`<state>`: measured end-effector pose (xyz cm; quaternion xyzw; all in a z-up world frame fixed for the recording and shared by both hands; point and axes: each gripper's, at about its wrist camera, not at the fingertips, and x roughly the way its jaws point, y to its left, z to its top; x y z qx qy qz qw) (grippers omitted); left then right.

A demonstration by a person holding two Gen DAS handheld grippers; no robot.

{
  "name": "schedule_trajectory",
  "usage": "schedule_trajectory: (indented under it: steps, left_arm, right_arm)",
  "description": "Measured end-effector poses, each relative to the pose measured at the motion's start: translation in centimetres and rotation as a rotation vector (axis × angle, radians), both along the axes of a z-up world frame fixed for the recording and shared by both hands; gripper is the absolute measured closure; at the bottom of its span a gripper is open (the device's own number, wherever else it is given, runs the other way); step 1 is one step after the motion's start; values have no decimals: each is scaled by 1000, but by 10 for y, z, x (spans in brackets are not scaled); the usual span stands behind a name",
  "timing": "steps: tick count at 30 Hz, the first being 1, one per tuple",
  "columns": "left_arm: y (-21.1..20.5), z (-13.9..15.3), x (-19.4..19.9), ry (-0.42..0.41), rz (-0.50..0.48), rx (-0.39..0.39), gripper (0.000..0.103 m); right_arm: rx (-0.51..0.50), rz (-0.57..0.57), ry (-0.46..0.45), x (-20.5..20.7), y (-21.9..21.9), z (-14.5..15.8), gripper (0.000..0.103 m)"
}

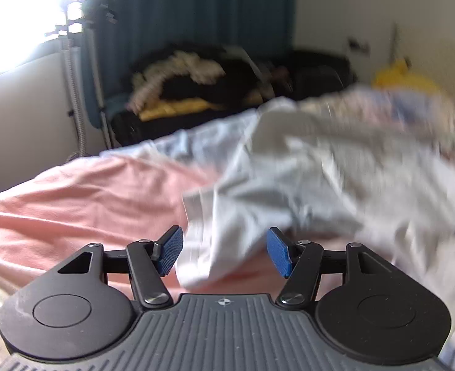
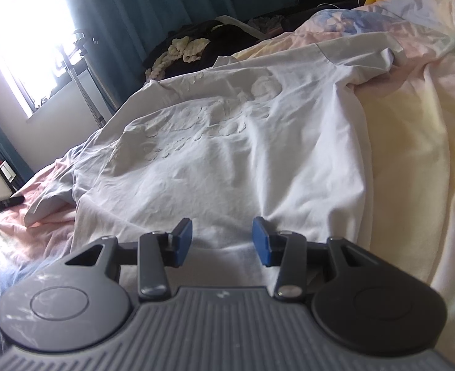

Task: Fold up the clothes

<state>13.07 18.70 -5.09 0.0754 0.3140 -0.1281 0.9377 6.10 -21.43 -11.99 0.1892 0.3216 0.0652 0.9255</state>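
The left gripper (image 1: pixel 224 252) has its 2 blue pads (image 1: pixel 171 252) spread wide, with a loose fold of the white shirt (image 1: pixel 289 170) lying in the gap between them; neither pad presses on the cloth, so nothing is held. The right gripper (image 2: pixel 222 241) stands at a middling width, its pads (image 2: pixel 182 241) hovering over the shirt's (image 2: pixel 227 154) near hem, with bare cloth below the gap and no pinch that I can see.

The shirt lies spread on the bed (image 2: pixel 412 123), across pink and pale yellow bedding, with its far edge towards the dark pile (image 2: pixel 196 49) by the curtain (image 2: pixel 165 0).

Risks, as I judge them: with neither gripper clamped, the fold near the left pads could slump flat and lose its line. A close from here could also catch the pink sheet (image 1: pixel 88 191) beneath along with the shirt, dragging bedding into the fold. The left view is blurred, so exactly where that edge lies is hard to tell.

The shirt is white and thin, heavily creased, with a raised tone-on-tone print across its middle and 1 short sleeve (image 2: pixel 366 58) lying out at the far right. It looks limp and likely to wrinkle further when pulled.
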Motion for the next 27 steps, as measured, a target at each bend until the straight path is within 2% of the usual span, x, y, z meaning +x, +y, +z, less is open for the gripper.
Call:
schedule_trajectory:
  steps: [3, 5, 6, 7, 8, 9, 10, 14, 15, 18, 21, 24, 25, 27]
  left_arm:
    - [-15, -20, 9, 39, -98, 154, 38]
    - [-24, -30, 13, 23, -145, 250, 38]
    - [-26, -34, 14, 5, -160, 284, 42]
    - [-28, -36, 15, -11, -175, 308, 59]
    - [-28, -33, 15, -21, -195, 294, 70]
    - [-28, -30, 15, -31, -215, 280, 90]
    - [-27, -27, 16, -40, -233, 266, 96]
    - [-20, 1, 20, 18, -309, 227, 97]
    - [-16, 12, 22, 40, -338, 196, 97]
    - [7, 60, 40, 128, -429, -19, 97]
    - [26, 93, 74, 151, -432, -180, 97]
    - [34, 99, 113, 113, -317, -216, 97]
    - [35, 96, 123, 94, -264, -198, 96]
    - [32, 80, 134, 107, -246, -163, 94]
  right_arm:
    - [-6, 2, 1, 1, 1, -1, 58]
    - [-6, 2, 2, 1, 1, -2, 58]
    - [-6, 2, 3, 2, 0, -2, 58]
    - [-6, 2, 4, 2, 0, -2, 58]
    - [-6, 3, 4, 2, 1, -3, 58]
    - [-6, 3, 5, 2, 1, -3, 58]
    - [-5, 4, 6, 2, 1, -3, 58]
    - [11, -2, 5, 1, 0, -5, 57]
    - [17, -5, 9, 1, -1, -6, 57]
    - [21, -6, 13, 5, 0, -8, 56]
    - [13, -2, 8, 8, 3, -9, 52]
    - [3, 3, -4, 13, 6, -10, 50]
    - [2, 4, -9, 13, 6, -11, 50]
    - [4, 5, -15, 14, 6, -13, 50]
